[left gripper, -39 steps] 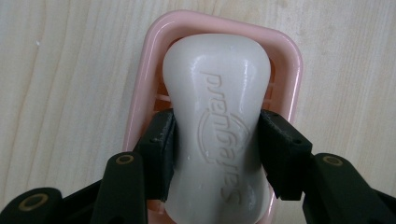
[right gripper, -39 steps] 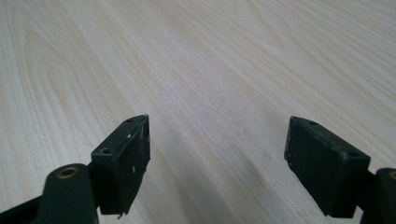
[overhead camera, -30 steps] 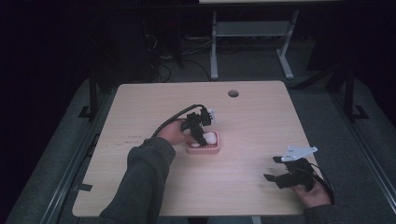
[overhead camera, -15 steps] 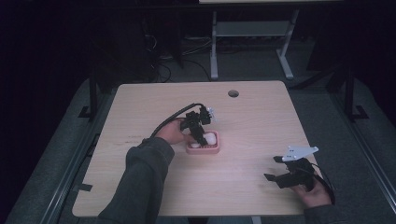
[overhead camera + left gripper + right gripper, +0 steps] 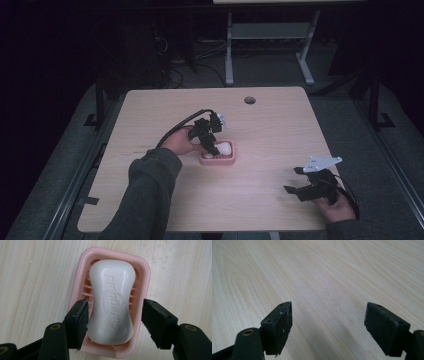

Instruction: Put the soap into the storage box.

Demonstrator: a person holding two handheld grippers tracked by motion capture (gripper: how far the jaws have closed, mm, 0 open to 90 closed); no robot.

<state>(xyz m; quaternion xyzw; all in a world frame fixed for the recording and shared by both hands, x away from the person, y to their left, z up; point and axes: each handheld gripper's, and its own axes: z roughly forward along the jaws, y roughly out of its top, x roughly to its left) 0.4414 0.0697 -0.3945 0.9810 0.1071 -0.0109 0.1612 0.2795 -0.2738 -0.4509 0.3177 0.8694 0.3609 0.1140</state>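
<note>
The left gripper (image 5: 113,320) has just been opening its jaws, which now stand released astride the white moulded soap bar (image 5: 111,302) embossed "Safeguard". The bar lies in a pink plastic soap dish (image 5: 146,275) on the pale wooden surface (image 5: 280,130). The right gripper (image 5: 328,327) hovers wide open, grasping nothing.

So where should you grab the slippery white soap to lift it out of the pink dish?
Probably the soap's narrow waist, coming straight down from above. It pinches in there, so the fingers would likely slip less, and the pink dish's walls block a grab from the side.
</note>
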